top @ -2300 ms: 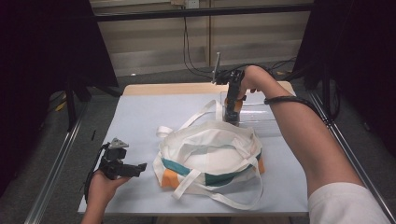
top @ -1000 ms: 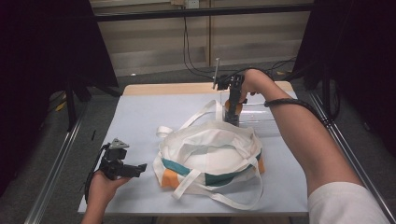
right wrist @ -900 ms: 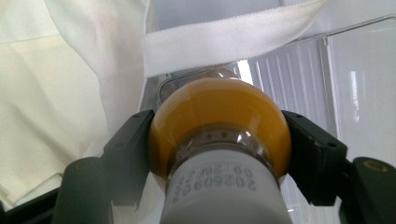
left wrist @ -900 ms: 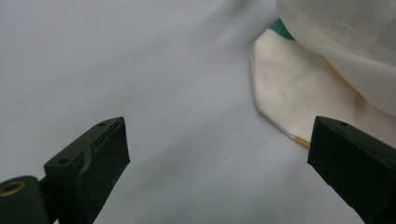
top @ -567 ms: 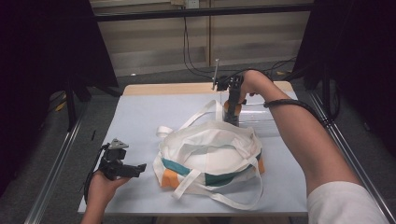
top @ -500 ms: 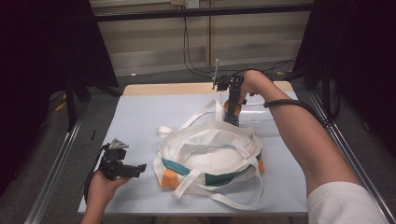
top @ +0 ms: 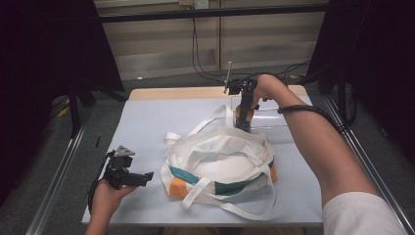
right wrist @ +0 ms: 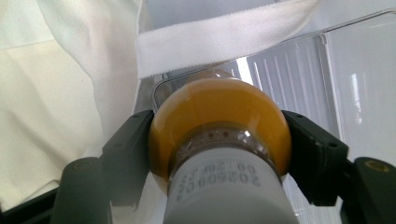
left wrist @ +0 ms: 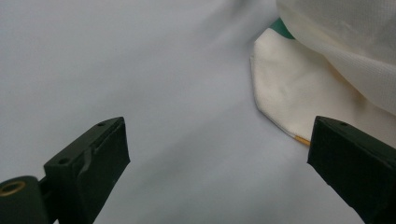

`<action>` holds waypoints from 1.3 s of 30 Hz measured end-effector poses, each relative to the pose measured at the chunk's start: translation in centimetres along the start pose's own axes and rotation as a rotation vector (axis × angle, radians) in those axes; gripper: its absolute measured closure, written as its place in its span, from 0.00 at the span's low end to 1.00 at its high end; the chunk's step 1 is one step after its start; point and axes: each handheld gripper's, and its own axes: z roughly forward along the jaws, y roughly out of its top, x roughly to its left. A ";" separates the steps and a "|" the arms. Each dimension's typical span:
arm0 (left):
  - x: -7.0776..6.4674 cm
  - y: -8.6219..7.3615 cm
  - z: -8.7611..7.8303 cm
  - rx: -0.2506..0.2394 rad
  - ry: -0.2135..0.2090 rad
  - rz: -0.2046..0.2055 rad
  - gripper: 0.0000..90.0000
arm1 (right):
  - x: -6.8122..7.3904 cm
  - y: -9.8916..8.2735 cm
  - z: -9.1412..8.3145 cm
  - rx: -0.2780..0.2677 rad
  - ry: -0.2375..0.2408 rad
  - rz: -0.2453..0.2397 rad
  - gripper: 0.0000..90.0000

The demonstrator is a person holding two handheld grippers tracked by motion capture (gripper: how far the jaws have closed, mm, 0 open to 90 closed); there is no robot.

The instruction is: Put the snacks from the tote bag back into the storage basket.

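An orange bottle (top: 243,113) with a white cap is clamped in my right gripper (top: 243,126) at the back right of the table. It hangs neck up over the near corner of a clear plastic tray (top: 276,123). In the right gripper view the black jaws press both sides of the bottle (right wrist: 219,116), with the right gripper (right wrist: 219,140) shut on it and a bag strap (right wrist: 224,37) lying just beyond. A white tote bag (top: 220,156) with teal and orange panels lies mid-table. My left gripper (top: 146,176) rests open near the front left, pointing at the bag's corner (left wrist: 299,93); the left gripper (left wrist: 219,154) holds nothing.
The pale blue table top (top: 147,127) has bare room at the left and behind the bag. The ribbed clear tray (right wrist: 355,93) stands at the back right. Metal rails run along both table sides, and cables hang at the back wall.
Since the earliest frame the right hand has shifted slightly and the orange bottle now shows in its jaws. Over the last second nothing visibly moved. The left hand has kept still.
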 end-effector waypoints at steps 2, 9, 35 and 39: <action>0.0 0.0 0.0 -0.005 0.003 -0.004 0.06 | -0.1 0.0 0.0 -0.005 0.001 0.001 0.33; 0.0 0.0 0.0 -0.005 0.002 -0.003 0.06 | -0.1 -0.1 -0.1 -0.015 -0.007 0.009 0.29; -0.2 0.1 -0.2 0.003 -0.005 0.007 0.06 | 0.0 -1.7 -1.2 -0.021 -0.026 0.118 0.17; -0.2 0.1 -0.2 0.004 -0.002 0.008 0.06 | 0.2 -2.1 -1.4 -0.019 -0.028 0.135 0.16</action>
